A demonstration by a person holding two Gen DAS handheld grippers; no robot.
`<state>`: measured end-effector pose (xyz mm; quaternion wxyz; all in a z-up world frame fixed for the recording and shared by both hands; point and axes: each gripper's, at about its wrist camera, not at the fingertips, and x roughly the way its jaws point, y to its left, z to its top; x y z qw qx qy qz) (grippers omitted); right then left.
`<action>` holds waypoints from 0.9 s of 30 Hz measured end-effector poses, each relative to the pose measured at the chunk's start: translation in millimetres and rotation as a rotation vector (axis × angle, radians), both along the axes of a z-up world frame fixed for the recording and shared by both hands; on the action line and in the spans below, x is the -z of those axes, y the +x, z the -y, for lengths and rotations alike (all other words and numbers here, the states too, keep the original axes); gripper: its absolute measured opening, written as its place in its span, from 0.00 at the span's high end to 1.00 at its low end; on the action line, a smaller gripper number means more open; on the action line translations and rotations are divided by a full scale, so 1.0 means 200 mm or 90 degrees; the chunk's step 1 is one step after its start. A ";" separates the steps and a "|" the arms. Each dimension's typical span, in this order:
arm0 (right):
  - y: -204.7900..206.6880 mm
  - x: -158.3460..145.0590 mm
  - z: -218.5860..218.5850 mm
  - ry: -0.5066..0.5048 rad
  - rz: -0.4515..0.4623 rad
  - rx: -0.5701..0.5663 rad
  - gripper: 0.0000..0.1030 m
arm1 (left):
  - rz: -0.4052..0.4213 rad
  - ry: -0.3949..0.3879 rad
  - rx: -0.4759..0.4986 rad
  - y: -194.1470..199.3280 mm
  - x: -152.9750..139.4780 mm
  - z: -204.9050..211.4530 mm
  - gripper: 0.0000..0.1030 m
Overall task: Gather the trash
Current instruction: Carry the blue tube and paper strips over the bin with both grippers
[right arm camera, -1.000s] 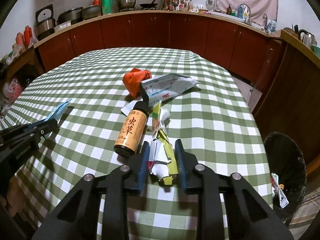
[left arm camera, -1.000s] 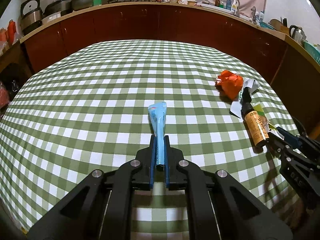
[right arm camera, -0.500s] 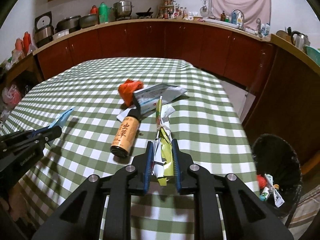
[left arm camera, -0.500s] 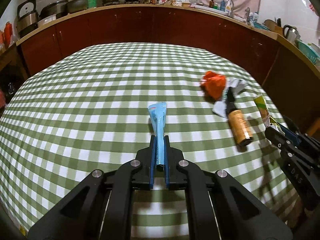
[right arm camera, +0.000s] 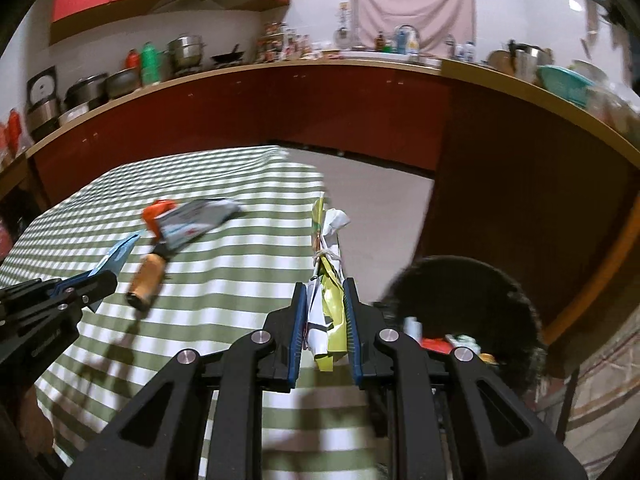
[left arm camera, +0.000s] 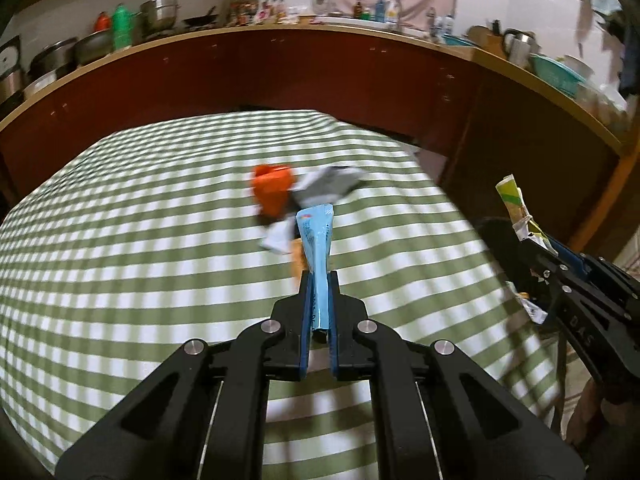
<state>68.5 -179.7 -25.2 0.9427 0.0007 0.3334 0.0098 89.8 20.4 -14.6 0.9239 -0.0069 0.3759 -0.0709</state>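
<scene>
Both claws have swung right toward the black round bin (right arm camera: 460, 312). The left gripper (left arm camera: 319, 312) is clamped on a thin blue packet (left arm camera: 318, 240). The right gripper (right arm camera: 326, 320) is clamped on the tied yellow-and-white wrapper bundle (right arm camera: 328, 280), probably ready to drop.

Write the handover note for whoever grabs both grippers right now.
Left gripper: shut on a blue sachet.
Right gripper: shut on a tied bundle of wrappers, beside the black bin, which already holds some trash.
Still on the table: brown bottle, orange bag, white packet.
Done: both pieces lifted.
Left: drop both in the bin, then collect the other three.
</scene>
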 end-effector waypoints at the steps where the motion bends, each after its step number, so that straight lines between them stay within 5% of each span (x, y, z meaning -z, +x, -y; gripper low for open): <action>1: 0.00 0.00 0.03 0.000 0.001 0.008 0.81 | 0.003 0.000 0.010 0.00 0.00 0.04 0.93; 15: -0.05 0.03 0.51 0.006 0.008 0.112 0.81 | 0.014 0.013 0.132 0.08 0.02 0.65 0.93; 27: -0.06 0.08 0.70 0.026 0.001 0.146 0.81 | 0.010 0.027 0.171 0.11 0.08 0.91 0.93</action>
